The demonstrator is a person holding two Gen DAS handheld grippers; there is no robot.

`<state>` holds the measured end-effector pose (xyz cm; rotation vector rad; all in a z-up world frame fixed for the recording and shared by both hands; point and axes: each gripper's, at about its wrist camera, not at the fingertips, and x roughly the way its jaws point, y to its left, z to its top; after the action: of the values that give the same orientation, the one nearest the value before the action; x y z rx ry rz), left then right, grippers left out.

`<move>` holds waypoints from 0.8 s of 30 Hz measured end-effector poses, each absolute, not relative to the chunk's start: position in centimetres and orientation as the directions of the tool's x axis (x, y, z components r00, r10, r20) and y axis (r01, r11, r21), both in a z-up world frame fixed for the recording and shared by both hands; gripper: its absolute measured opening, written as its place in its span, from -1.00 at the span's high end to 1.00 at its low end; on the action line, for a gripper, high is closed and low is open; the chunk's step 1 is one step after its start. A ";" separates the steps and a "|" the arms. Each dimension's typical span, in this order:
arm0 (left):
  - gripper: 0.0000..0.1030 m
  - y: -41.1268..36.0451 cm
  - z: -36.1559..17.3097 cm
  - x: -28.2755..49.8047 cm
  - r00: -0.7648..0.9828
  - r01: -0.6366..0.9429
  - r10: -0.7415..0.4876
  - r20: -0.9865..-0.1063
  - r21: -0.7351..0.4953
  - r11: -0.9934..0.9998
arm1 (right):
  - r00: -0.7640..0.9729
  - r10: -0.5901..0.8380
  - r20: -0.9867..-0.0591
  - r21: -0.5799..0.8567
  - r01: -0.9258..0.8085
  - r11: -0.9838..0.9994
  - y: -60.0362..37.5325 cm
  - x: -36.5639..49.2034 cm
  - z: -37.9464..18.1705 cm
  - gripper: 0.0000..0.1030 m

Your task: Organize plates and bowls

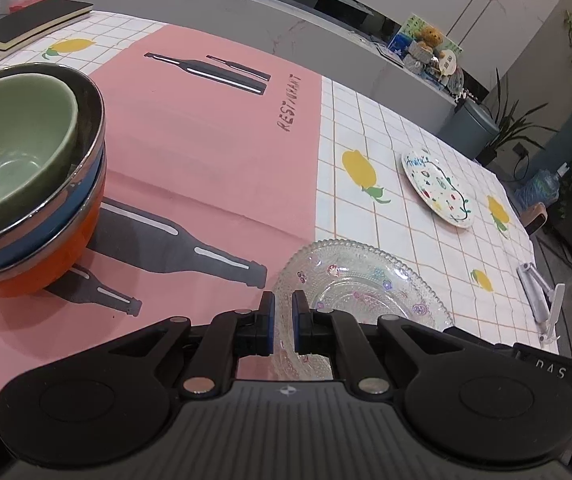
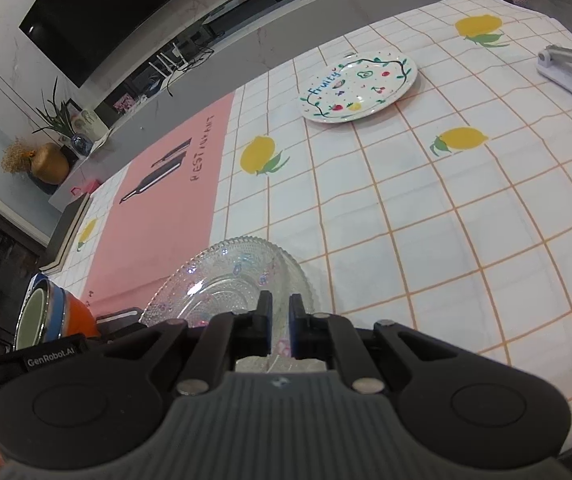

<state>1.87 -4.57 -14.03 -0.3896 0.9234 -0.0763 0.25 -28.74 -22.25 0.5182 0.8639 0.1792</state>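
A clear patterned glass plate (image 1: 361, 280) lies near the table's front edge, also in the right wrist view (image 2: 230, 276). My left gripper (image 1: 283, 304) is shut on its near-left rim. My right gripper (image 2: 280, 306) is shut on its near rim from the other side. A stack of bowls (image 1: 26, 184), green inside steel-rimmed blue and orange ones, stands on the pink mat to the left; it also shows in the right wrist view (image 2: 52, 312). A white "Fruity" plate (image 1: 437, 188) lies farther right, seen too in the right wrist view (image 2: 359, 86).
A pink "Restaurant" mat (image 1: 206, 152) covers the table's left part over a lemon-print checked cloth (image 2: 425, 208). A black notebook (image 1: 26, 26) lies at the far left. A white stand (image 1: 541, 296) sits at the right edge.
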 end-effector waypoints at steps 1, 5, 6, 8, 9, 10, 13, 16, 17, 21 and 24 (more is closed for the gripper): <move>0.84 -4.6 -14.1 1.9 0.603 -0.096 -0.230 -0.764 -0.356 0.929 | 0.645 0.348 -0.680 0.497 0.057 0.866 -28.7 0.3 -22.3 0.89; 0.84 -5.1 -14.2 2.1 0.589 -0.083 -0.219 -0.778 -0.327 0.941 | 0.645 0.325 -0.692 0.466 0.055 0.883 -28.5 0.4 -22.4 0.89; 0.84 -5.1 -14.3 2.1 0.587 -0.082 -0.216 -0.780 -0.323 0.943 | 0.644 0.320 -0.694 0.458 0.053 0.887 -28.4 0.3 -22.4 0.89; 0.84 -5.2 -14.4 2.1 0.581 -0.082 -0.211 -0.786 -0.314 0.946 | 0.642 0.315 -0.699 0.447 0.049 0.893 -28.3 0.3 -22.5 0.89; 0.84 -5.2 -14.4 2.1 0.581 -0.082 -0.207 -0.787 -0.310 0.947 | 0.641 0.313 -0.701 0.443 0.048 0.895 -28.2 0.3 -22.5 0.89; 0.84 -5.2 -14.4 2.1 0.582 -0.079 -0.209 -0.786 -0.310 0.948 | 0.640 0.312 -0.702 0.440 0.045 0.897 -28.2 0.3 -22.5 0.89; 0.84 -5.5 -14.4 2.0 0.578 -0.072 -0.198 -0.792 -0.291 0.954 | 0.636 0.303 -0.709 0.424 0.042 0.905 -28.0 0.4 -22.6 0.89; 0.84 -5.6 -14.3 2.0 0.579 -0.063 -0.190 -0.793 -0.276 0.959 | 0.639 0.288 -0.713 0.402 0.036 0.915 -27.7 0.3 -22.6 0.89; 0.84 -5.7 -14.3 2.0 0.579 -0.062 -0.189 -0.793 -0.274 0.960 | 0.641 0.282 -0.714 0.394 0.034 0.919 -27.6 0.3 -22.6 0.89; 0.84 -5.8 -14.2 2.1 0.578 -0.059 -0.187 -0.794 -0.269 0.961 | 0.646 0.260 -0.717 0.360 0.024 0.933 -27.2 0.2 -22.5 0.89; 0.85 -5.9 -14.2 2.1 0.579 -0.057 -0.186 -0.794 -0.268 0.962 | 0.649 0.238 -0.723 0.323 0.013 0.946 -26.8 0.1 -22.5 0.89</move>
<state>2.08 -5.92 -14.18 -0.2778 0.9534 -0.0766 0.14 -26.85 -22.48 0.3141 0.8589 0.1298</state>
